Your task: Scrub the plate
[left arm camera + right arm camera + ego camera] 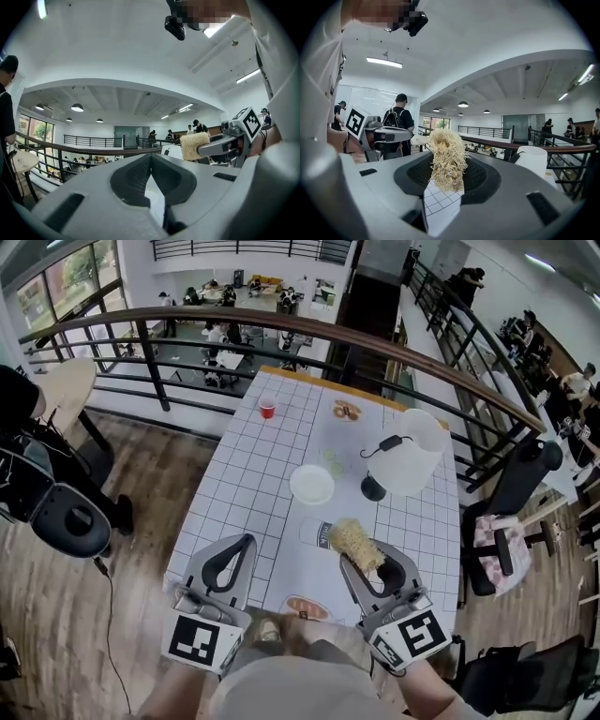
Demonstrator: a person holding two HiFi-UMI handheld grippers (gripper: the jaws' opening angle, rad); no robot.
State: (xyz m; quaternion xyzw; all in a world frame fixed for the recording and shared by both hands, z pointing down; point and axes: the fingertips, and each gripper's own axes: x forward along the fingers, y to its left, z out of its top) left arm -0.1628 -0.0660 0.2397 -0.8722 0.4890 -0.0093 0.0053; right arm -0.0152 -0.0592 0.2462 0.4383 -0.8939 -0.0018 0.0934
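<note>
A round white plate [311,485] lies on the gridded white table [244,474], ahead of both grippers. My right gripper [361,556] is shut on a straw-coloured fibrous scrubber [355,541], held above the table's near part, short of the plate. In the right gripper view the scrubber [447,157] stands up between the jaws of that gripper [447,177]. My left gripper [247,542] hovers to the left at about the same distance from the plate. Its jaws meet at the tips with nothing between them, as the left gripper view [151,158] also shows.
A red cup [267,409] and a small dish with food [346,411] sit at the table's far end. A white shade-like object [412,460] with a black cord and a black round thing [373,488] are right of the plate. A lying jar [317,533] and a bowl [307,607] are near me. A railing [281,329] runs beyond the table.
</note>
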